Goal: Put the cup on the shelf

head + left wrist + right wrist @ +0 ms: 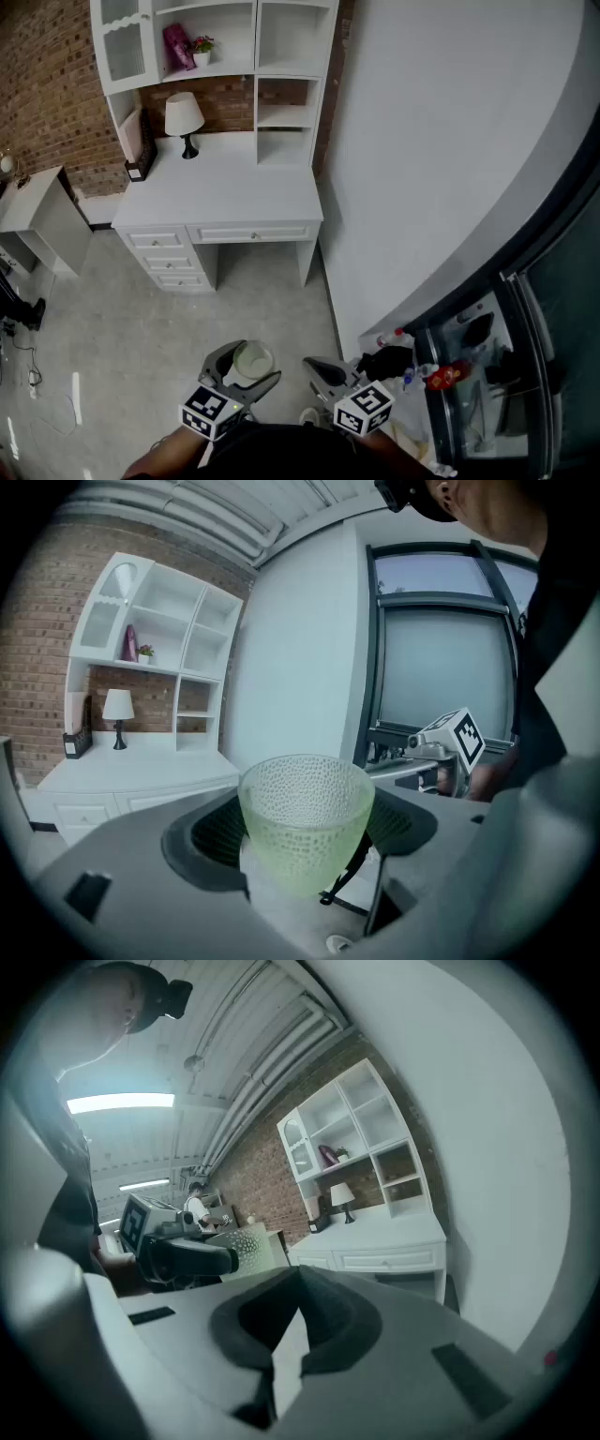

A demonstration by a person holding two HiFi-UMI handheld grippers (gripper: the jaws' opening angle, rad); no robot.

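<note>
A white desk [234, 192] carries a lamp [184, 114] and a dark holder [141, 164]; its shelf [230, 33] holds a potted plant [202, 49].

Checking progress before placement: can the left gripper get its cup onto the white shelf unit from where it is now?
Probably not yet. The left gripper, jaws closed on the cup, is far from the shelf unit, across bare floor. Nothing blocks the way; walking closer should be enough.
</note>
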